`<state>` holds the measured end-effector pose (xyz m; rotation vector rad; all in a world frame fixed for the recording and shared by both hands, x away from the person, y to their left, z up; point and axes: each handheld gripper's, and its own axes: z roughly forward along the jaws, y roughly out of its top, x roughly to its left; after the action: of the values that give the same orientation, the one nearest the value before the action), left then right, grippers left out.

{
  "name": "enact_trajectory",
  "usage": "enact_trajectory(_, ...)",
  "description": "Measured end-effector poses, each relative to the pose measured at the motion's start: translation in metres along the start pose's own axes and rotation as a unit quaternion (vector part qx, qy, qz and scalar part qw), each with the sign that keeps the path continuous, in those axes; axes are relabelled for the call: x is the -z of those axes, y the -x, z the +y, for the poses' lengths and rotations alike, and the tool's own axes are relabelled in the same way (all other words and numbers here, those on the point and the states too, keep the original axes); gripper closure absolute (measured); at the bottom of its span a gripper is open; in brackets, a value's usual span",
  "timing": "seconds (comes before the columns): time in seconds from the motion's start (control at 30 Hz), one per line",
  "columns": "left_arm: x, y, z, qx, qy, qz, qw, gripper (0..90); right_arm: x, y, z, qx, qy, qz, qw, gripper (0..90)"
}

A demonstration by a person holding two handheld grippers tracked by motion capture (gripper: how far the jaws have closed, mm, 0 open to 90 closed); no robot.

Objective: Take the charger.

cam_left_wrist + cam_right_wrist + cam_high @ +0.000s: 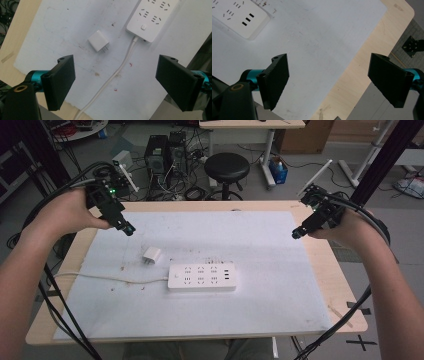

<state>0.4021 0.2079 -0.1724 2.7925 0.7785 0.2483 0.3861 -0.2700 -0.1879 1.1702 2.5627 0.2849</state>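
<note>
Left gripper (pixel 126 227) hovers released above the tabletop's (pixel 65 265) left rear. The small white charger (pixel 151 255) lies on its side on the white mat (pixel 280 270), just left of the power strip (pixel 202 277), apart from it, prongs level. A slanted pinch could likely skid or flip the charger; the strip may slide when pushed, being loose. Right gripper (pixel 296 234) hovers released at right. Behind: a stool (pixel 227 168), computer towers (pixel 164 151), tangled cables.

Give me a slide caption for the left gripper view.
Open left gripper hovering above a white plug adapter and a power strip on a white mat.
</note>
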Motion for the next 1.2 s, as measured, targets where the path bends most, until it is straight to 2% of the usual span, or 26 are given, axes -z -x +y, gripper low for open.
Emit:
enact_trajectory(0.2,-0.001,-0.002,-0.001,0.006,0.004,0.003,1.0,16.0,-0.003,0.002,0.004,0.0,0.001,0.002,1.0,16.8)
enact_trajectory(0.53,-0.014,-0.008,0.002,0.009,0.008,-0.002,0.9999,16.0,-0.009,0.004,0.007,0.002,0.001,0.01,0.9999,16.8)
enact_trajectory(0.57,-0.024,-0.011,0.005,0.015,0.009,-0.009,0.9998,16.0,-0.011,0.005,0.008,0.003,0.001,0.012,0.9999,16.8)
enact_trajectory(0.67,-0.035,-0.014,0.008,0.028,0.003,-0.013,0.9995,16.0,-0.015,0.005,0.008,0.002,-0.001,0.013,0.9999,16.8)
enact_trajectory(0.87,-0.06,-0.022,0.011,0.074,0.001,-0.016,0.9971,16.0,-0.021,0.005,0.007,0.003,-0.002,0.016,0.9999,16.8)
enact_trajectory(0.97,-0.076,-0.027,0.012,0.104,-0.007,-0.018,0.9944,16.0,-0.023,0.004,0.006,-0.002,-0.001,0.017,0.9999,16.8)
enact_trajectory(1.03,-0.082,-0.028,0.012,0.108,-0.012,-0.019,0.9939,16.0,-0.025,0.005,0.006,-0.001,0.0,0.016,0.9999,16.8)
enact_trajectory(1.07,-0.093,-0.03,0.012,0.124,-0.018,-0.018,0.9919,16.0,-0.025,0.004,0.005,-0.001,0.0,0.017,0.9999,16.8)
enact_trajectory(1.2,-0.113,-0.035,0.013,0.154,-0.022,-0.018,0.9876,16.0,-0.028,0.005,0.004,-0.001,0.0,0.016,0.9999,16.8)
